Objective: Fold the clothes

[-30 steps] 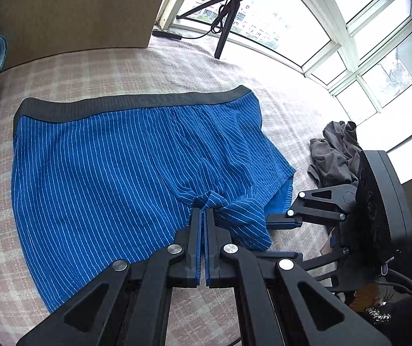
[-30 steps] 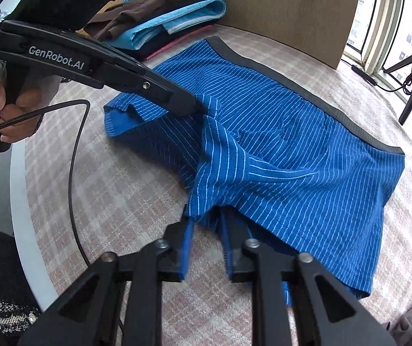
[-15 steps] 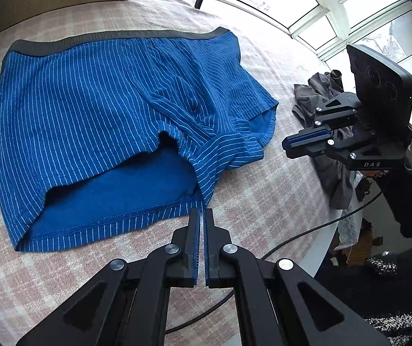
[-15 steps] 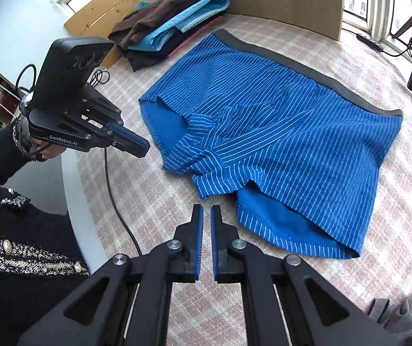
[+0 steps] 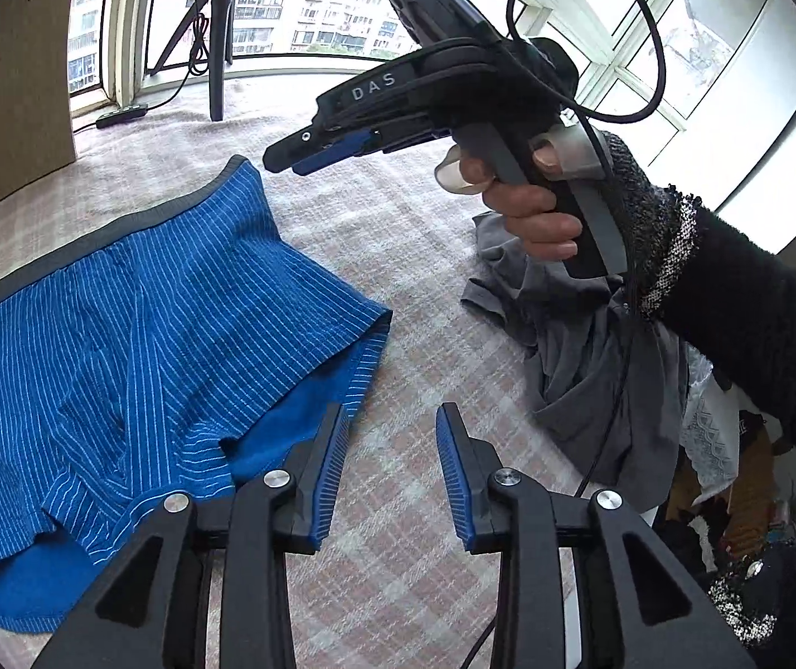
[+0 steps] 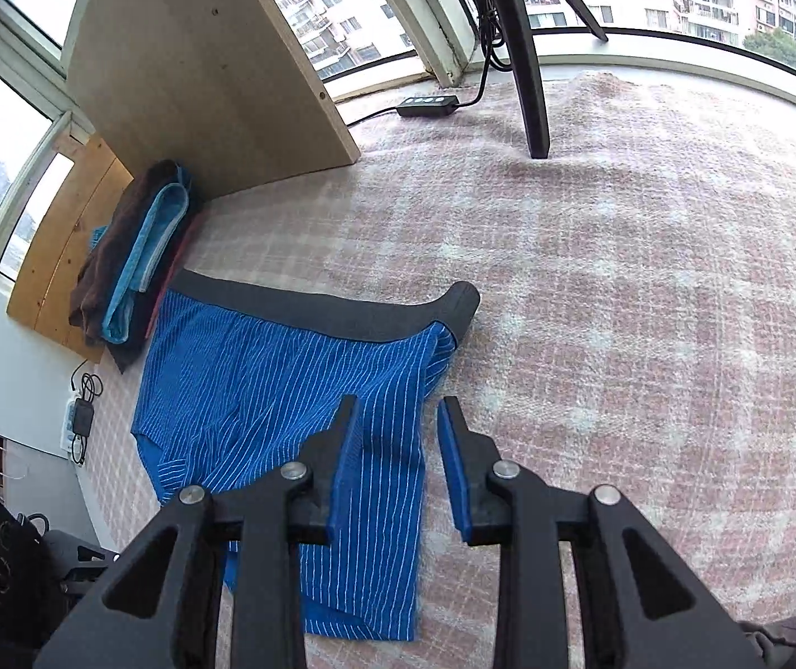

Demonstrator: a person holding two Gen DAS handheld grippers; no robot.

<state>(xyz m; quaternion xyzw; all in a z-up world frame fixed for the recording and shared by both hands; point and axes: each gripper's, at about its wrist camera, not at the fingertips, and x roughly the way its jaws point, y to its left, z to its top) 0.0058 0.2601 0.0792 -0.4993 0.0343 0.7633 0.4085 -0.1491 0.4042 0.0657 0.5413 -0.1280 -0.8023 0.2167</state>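
Blue white-striped boxer shorts [image 5: 147, 345] with a dark grey waistband [image 6: 342, 318] lie flat on the pink plaid cloth [image 5: 398, 256]. My left gripper [image 5: 391, 418] is open and holds nothing; its left finger hovers over the right leg hem. In the left wrist view, a hand holds my right gripper [image 5: 286, 159] in the air above the shorts' right waistband corner. The right wrist view shows that right gripper [image 6: 398, 412] open and empty above the right edge of the shorts [image 6: 264, 390].
A crumpled grey garment [image 5: 593, 368] hangs at the table's right edge. A folded stack of clothes [image 6: 130, 262] sits beside a wooden board [image 6: 203, 67]. A tripod leg [image 6: 526, 56] and a cable box [image 6: 426, 106] stand at the back near the window.
Both grippers went from shut to open. The left one let go of the crotch fabric and swung right. The right one rose and moved over the shorts' right side.
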